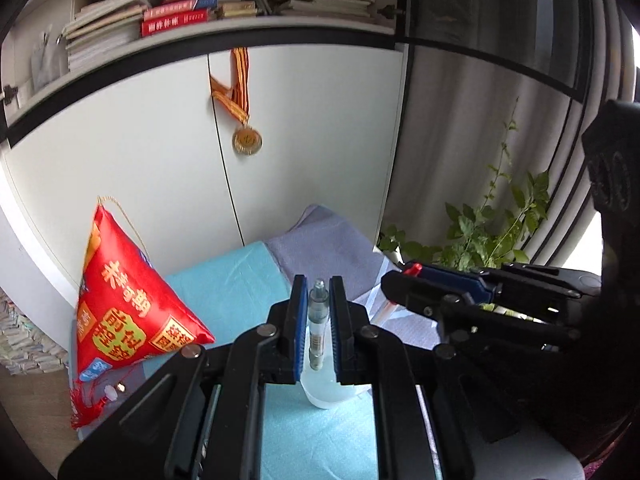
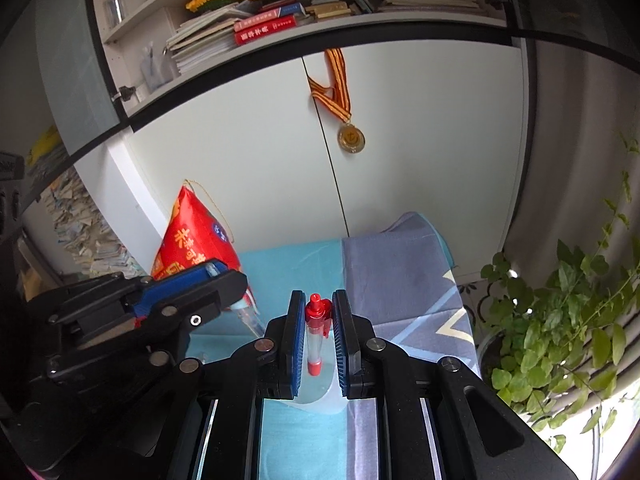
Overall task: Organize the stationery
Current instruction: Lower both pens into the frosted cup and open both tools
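We grip a clear grey-tipped pen [image 1: 318,322] upright in our left gripper [image 1: 318,286] and a clear red-capped pen [image 2: 316,328] in our right gripper [image 2: 317,300], both above the translucent white cup [image 1: 326,390] at 6 o'clock, probably for dropping in.

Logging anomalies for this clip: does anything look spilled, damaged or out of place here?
Nothing stands out. The left gripper holds a clear pen and the right gripper a red-capped pen, both above a translucent cup; no spill or damage shows.

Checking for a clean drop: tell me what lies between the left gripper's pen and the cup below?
Nothing: in the left wrist view the pen hangs over the cup.
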A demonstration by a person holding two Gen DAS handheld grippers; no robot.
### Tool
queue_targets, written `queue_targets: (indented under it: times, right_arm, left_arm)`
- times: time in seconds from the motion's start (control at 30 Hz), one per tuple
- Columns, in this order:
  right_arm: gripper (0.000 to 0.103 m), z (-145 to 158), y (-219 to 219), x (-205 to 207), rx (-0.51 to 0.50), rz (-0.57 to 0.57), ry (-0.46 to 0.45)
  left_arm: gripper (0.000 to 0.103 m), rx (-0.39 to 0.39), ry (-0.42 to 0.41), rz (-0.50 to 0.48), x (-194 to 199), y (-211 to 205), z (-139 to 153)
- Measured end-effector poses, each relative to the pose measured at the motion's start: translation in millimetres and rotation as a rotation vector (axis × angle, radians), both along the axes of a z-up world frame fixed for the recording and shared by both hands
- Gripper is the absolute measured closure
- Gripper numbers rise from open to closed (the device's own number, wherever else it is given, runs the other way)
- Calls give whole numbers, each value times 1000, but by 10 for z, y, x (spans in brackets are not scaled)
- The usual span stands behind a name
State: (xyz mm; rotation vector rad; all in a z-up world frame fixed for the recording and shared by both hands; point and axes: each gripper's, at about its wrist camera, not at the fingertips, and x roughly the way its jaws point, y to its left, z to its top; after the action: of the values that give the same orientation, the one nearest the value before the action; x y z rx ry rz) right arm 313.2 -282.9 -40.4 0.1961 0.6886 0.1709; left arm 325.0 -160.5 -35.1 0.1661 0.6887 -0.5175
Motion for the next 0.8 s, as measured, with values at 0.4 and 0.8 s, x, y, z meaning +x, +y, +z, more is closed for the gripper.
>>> queue_targets:
  times: [0.4, 0.8]
  right_arm:
    - [88, -271, 32, 192, 5, 17, 69]
    - [88, -421, 52, 303, 8, 15, 122]
  left_arm:
    - [94, 11, 81, 12, 158, 49, -297]
    - [94, 13, 122, 11, 254, 32, -423]
